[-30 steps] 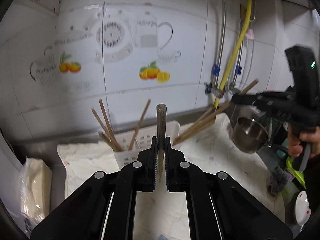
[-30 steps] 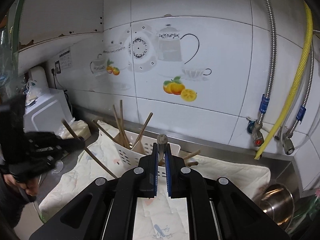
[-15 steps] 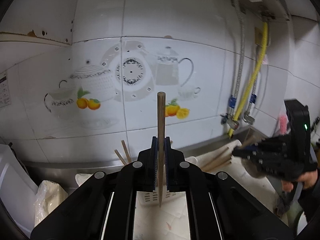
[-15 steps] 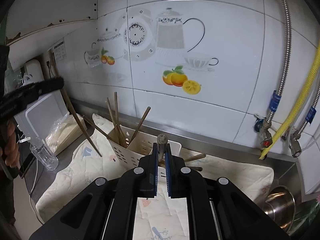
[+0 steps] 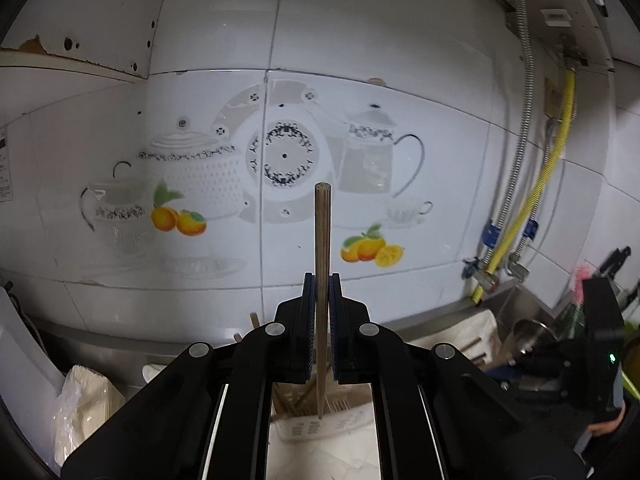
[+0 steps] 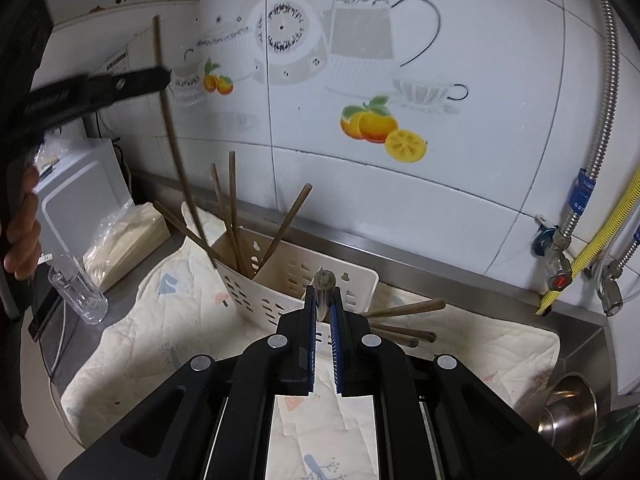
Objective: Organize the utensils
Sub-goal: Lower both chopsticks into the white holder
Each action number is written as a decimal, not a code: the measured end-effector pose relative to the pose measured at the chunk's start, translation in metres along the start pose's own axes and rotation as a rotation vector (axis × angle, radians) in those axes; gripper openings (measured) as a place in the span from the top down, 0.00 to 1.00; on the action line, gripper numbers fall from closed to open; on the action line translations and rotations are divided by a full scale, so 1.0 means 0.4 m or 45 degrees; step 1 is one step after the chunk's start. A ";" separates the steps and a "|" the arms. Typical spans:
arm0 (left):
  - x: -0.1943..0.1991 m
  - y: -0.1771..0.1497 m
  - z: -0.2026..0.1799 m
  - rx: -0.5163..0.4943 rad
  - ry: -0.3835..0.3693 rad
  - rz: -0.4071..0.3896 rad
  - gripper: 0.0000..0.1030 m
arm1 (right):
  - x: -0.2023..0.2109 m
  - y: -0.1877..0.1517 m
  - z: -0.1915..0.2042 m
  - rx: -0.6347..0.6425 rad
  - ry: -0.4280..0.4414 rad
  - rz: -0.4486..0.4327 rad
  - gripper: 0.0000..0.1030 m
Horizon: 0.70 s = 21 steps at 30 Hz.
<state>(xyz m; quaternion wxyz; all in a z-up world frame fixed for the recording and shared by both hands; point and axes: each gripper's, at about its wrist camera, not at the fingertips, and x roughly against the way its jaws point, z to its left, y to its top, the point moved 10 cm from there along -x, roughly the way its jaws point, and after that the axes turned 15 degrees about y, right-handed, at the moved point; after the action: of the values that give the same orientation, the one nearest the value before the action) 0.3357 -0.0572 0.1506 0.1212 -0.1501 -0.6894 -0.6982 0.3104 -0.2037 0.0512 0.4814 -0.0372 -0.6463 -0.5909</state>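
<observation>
My left gripper (image 5: 321,280) is shut on a brown chopstick (image 5: 322,232) held upright, its lower tip over the white slotted utensil holder (image 5: 320,424). In the right wrist view the left gripper (image 6: 160,76) holds that chopstick (image 6: 176,160) above the holder's (image 6: 304,280) left compartment, where several chopsticks (image 6: 232,208) stand. My right gripper (image 6: 323,296) is shut on another chopstick (image 6: 324,280), seen end-on, near the holder's front. Three chopsticks (image 6: 404,308) lie on the cloth to the right.
The holder sits on a pale patterned cloth (image 6: 152,320) on a steel counter by a tiled wall. A glass (image 6: 78,292), a bagged packet (image 6: 124,236) and a white appliance (image 6: 76,200) are left. A steel bowl (image 6: 568,412) and hoses (image 6: 592,240) are right.
My left gripper rose and turned its chopstick from slanted to upright, over the holder's left compartment. My right gripper moved closer to the holder, still shut on its chopstick.
</observation>
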 end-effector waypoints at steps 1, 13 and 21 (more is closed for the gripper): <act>-0.009 0.000 0.002 0.006 0.002 0.003 0.95 | -0.004 -0.001 -0.001 -0.001 0.001 0.002 0.94; -0.115 -0.085 0.030 0.036 0.036 0.110 0.95 | -0.021 -0.008 -0.013 -0.003 -0.010 0.008 0.94; -0.144 -0.149 0.016 0.017 0.016 0.172 0.95 | -0.023 -0.009 -0.013 -0.003 -0.024 0.001 0.93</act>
<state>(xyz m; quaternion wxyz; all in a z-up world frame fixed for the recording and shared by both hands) 0.3668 -0.0517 0.0738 0.1734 -0.1908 -0.6815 -0.6849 0.3161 -0.2039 0.0416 0.4754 -0.0436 -0.6500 -0.5913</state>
